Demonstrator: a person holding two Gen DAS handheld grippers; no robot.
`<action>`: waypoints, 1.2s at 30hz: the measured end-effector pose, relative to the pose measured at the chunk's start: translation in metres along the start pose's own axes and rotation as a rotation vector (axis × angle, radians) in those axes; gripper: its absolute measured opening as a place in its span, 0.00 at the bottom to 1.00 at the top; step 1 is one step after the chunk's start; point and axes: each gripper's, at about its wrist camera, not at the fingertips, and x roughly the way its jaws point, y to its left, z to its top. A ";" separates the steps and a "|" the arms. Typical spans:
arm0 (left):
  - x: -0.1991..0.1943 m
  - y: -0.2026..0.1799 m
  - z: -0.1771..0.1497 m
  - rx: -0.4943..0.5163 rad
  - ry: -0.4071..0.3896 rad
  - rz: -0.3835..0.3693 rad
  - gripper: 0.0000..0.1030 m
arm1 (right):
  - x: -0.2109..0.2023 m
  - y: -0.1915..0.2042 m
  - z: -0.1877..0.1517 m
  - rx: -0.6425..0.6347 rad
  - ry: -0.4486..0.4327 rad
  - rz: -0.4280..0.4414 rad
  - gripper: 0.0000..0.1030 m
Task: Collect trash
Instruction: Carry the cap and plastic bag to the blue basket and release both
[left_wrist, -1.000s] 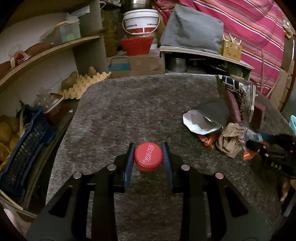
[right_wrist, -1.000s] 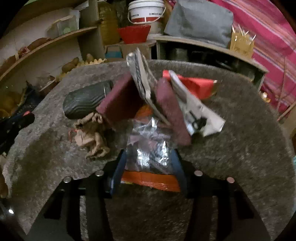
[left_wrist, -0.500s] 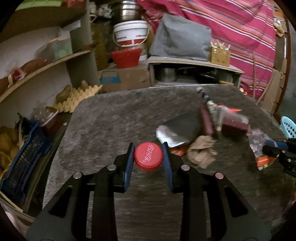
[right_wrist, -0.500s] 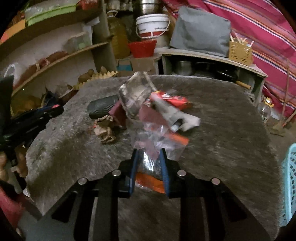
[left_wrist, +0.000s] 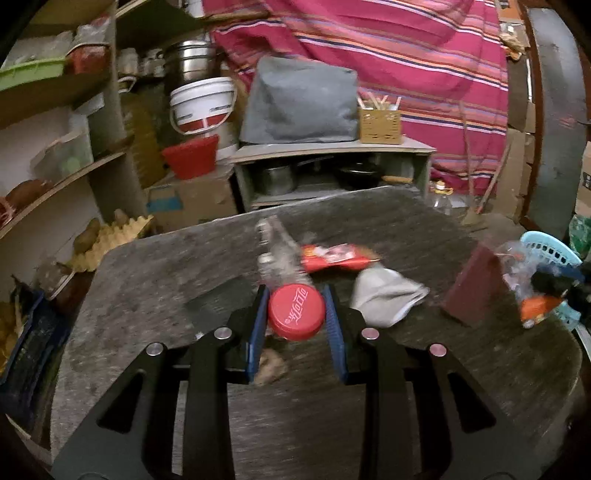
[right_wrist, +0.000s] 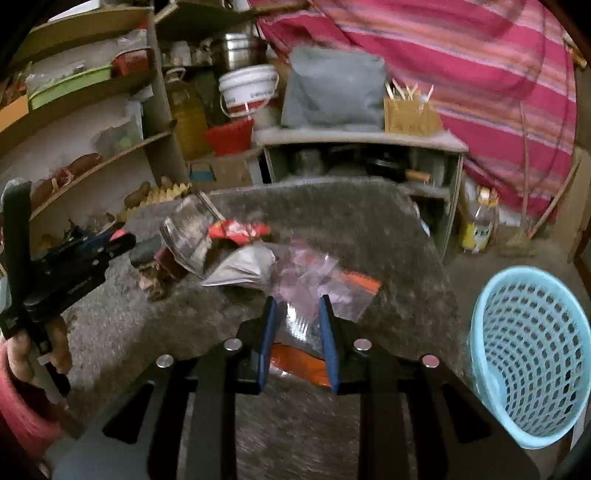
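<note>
Gripping a red bottle cap (left_wrist: 295, 312) between the left gripper (left_wrist: 295, 314) pads; clamping a clear plastic wrapper (right_wrist: 308, 295) in the right gripper (right_wrist: 297, 332), above the grey table (right_wrist: 351, 218), light blue basket (right_wrist: 532, 354) just right.

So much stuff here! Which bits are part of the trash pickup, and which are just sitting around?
Part of the job:
red bottle cap, held in the left gripper
clear plastic wrapper, held in the right gripper
red snack packet
blue basket

Just lying about:
white bucket
grey cushion
egg tray
</note>
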 end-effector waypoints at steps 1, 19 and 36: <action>0.001 -0.007 0.000 0.005 0.001 -0.004 0.28 | 0.006 -0.004 -0.002 0.010 0.034 0.018 0.23; 0.007 -0.057 0.010 0.039 -0.006 -0.046 0.28 | -0.035 -0.077 -0.027 0.038 -0.019 -0.193 0.23; 0.017 -0.204 0.052 0.079 -0.063 -0.216 0.28 | -0.097 -0.193 -0.015 0.162 -0.158 -0.504 0.23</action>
